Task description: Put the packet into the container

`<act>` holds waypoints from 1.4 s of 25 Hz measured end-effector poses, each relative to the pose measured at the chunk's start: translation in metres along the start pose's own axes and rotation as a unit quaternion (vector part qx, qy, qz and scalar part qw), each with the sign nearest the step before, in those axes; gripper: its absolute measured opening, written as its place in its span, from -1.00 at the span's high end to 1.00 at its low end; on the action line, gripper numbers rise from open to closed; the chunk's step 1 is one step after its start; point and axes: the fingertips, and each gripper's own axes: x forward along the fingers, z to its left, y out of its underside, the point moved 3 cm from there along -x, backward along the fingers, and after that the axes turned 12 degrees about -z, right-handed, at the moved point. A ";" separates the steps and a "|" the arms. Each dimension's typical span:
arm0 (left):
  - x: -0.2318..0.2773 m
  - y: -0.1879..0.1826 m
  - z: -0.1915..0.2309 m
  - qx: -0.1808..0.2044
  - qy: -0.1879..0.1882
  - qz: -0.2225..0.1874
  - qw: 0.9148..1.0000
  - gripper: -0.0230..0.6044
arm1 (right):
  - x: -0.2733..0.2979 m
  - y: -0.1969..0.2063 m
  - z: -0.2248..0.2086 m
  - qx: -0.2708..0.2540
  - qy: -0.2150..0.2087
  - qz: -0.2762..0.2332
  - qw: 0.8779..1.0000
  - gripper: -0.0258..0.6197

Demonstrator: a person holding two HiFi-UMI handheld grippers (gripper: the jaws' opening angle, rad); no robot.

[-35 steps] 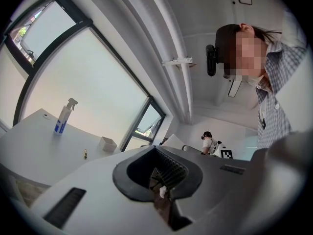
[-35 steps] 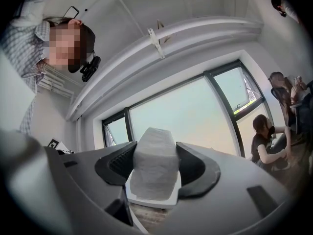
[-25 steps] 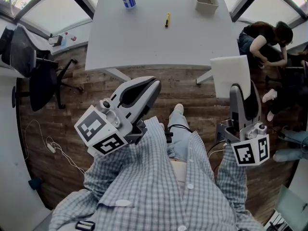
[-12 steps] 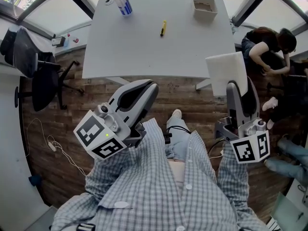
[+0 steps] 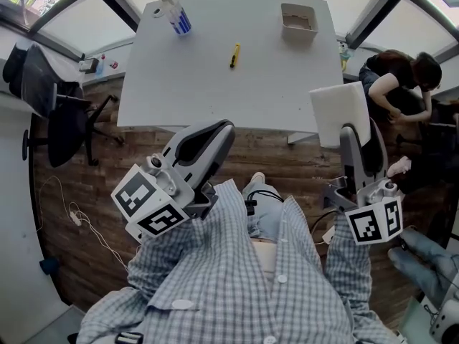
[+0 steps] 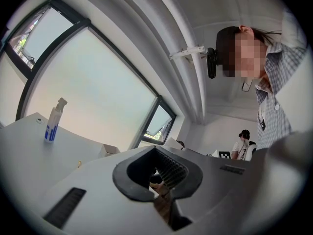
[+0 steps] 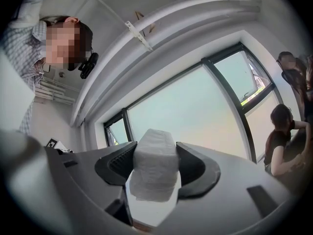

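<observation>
A white packet (image 5: 338, 112) stands up between the jaws of my right gripper (image 5: 356, 136), which is shut on it off the table's front right corner. In the right gripper view the packet (image 7: 153, 169) fills the gap between the two dark pads. The container (image 5: 299, 18), a small beige open box, sits at the far right of the grey table (image 5: 215, 84). My left gripper (image 5: 212, 133) hovers just short of the table's front edge. Its jaws are shut with nothing in them, as the left gripper view (image 6: 159, 181) also shows.
A spray bottle (image 5: 173, 13) stands at the table's far left, and a yellow marker (image 5: 234, 55) lies near its middle. A black office chair (image 5: 51, 113) is on the left. A seated person (image 5: 399, 70) is on the right. A white cable (image 5: 80, 222) lies on the wooden floor.
The table, with the container, bottle and marker, has slid lower and leftward in the head view. Both grippers keep their pose, the packet still in the right one.
</observation>
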 end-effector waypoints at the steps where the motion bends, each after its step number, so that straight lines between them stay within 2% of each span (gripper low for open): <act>1: 0.004 0.001 -0.001 0.001 0.001 0.000 1.000 0.91 | 0.001 -0.002 -0.004 0.000 0.000 -0.001 1.000 0.13; 11: 0.028 0.008 -0.005 0.007 0.003 0.010 1.000 0.91 | 0.005 -0.006 -0.030 0.007 0.007 -0.002 1.000 0.13; 21: 0.030 0.006 0.002 0.008 -0.001 0.003 1.000 0.91 | 0.009 -0.008 -0.032 0.000 0.006 -0.004 1.000 0.13; 35: 0.074 -0.004 0.041 0.000 0.026 0.010 1.000 0.91 | 0.046 -0.006 -0.050 -0.015 0.033 -0.004 0.999 0.13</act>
